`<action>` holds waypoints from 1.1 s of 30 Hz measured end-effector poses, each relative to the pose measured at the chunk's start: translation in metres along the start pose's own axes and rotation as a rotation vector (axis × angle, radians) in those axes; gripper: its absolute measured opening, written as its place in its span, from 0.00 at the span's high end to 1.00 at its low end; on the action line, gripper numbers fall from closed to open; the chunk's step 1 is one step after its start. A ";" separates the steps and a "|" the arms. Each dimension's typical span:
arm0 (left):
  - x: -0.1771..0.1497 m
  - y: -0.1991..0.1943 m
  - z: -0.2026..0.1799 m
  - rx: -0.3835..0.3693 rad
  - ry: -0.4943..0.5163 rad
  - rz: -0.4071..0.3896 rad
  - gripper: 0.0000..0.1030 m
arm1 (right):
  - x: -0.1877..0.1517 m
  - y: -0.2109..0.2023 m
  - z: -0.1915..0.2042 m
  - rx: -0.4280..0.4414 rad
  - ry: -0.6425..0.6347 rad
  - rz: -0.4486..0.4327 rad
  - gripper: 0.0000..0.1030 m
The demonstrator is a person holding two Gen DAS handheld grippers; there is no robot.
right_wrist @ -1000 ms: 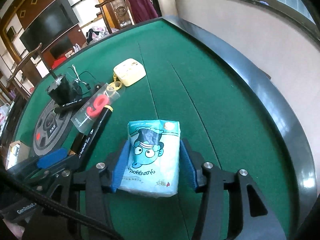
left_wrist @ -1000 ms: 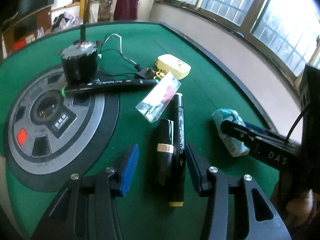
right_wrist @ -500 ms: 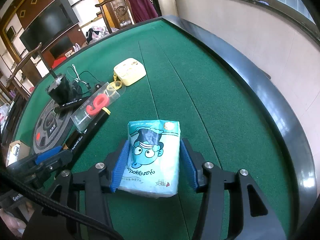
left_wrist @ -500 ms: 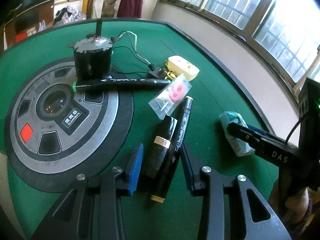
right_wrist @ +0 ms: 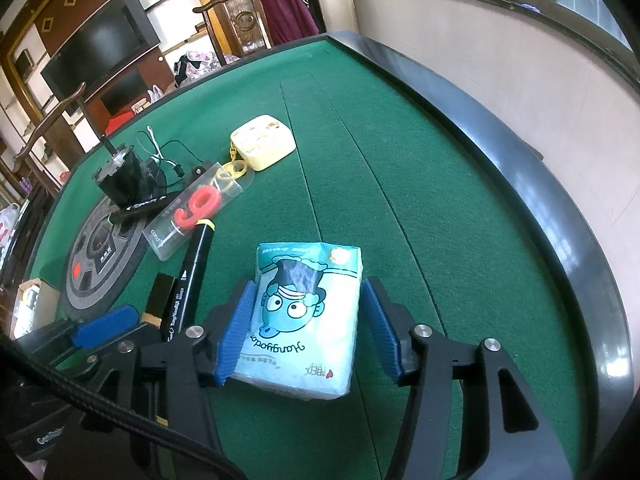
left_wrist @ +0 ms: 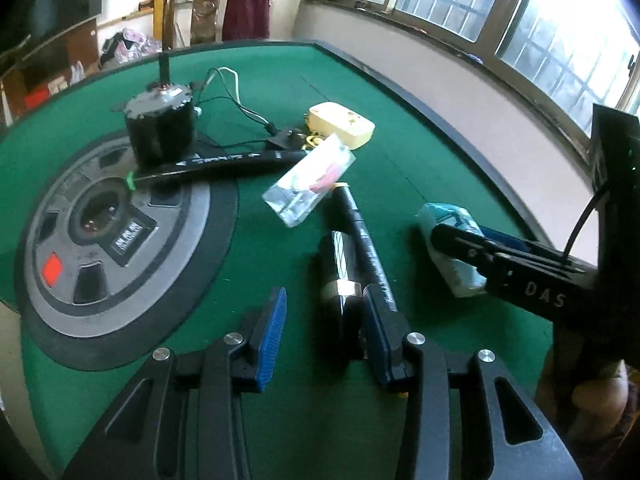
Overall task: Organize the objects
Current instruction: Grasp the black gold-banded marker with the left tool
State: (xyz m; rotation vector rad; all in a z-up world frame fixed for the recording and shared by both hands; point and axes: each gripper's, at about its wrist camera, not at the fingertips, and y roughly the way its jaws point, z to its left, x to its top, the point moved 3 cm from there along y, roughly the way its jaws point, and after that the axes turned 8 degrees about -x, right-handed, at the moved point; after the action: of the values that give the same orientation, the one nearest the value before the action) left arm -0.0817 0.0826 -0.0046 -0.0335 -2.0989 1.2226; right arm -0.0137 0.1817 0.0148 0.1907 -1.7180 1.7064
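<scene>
Your right gripper point(right_wrist: 308, 328) has just been opening around the tissue pack point(right_wrist: 306, 316); your left gripper point(left_wrist: 326, 330), spread, straddles the lipstick point(left_wrist: 340, 280). Most things lie loose on the tabletop point(right_wrist: 400, 160).

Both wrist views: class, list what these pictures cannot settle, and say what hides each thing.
- Yellow-capped marker: near end, left view, hidden behind the left gripper's right finger.
- Tissue pack: left view, partly covered by the right gripper.
- Green-tipped marker: print blurred in both views.
- Cardboard box: right view, cut off by the frame edge.
</scene>
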 end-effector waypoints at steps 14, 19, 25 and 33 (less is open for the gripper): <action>-0.008 0.015 -0.024 0.176 0.139 -0.018 0.67 | 0.000 0.000 0.001 -0.011 -0.020 -0.004 0.44; -0.012 0.003 -0.019 0.142 0.085 -0.019 0.87 | 0.000 0.000 0.000 -0.002 -0.023 0.003 0.44; -0.021 -0.041 -0.011 0.100 0.003 -0.083 0.87 | -0.001 0.000 0.005 -0.031 -0.072 -0.004 0.44; -0.061 -0.113 0.011 0.081 -0.106 -0.199 0.86 | -0.010 0.001 0.021 -0.149 -0.213 -0.044 0.50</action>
State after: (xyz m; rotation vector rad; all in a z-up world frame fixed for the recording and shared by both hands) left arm -0.0076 -0.0099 0.0452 0.2756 -2.0837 1.2097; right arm -0.0146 0.1586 0.0104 0.3495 -1.9733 1.5642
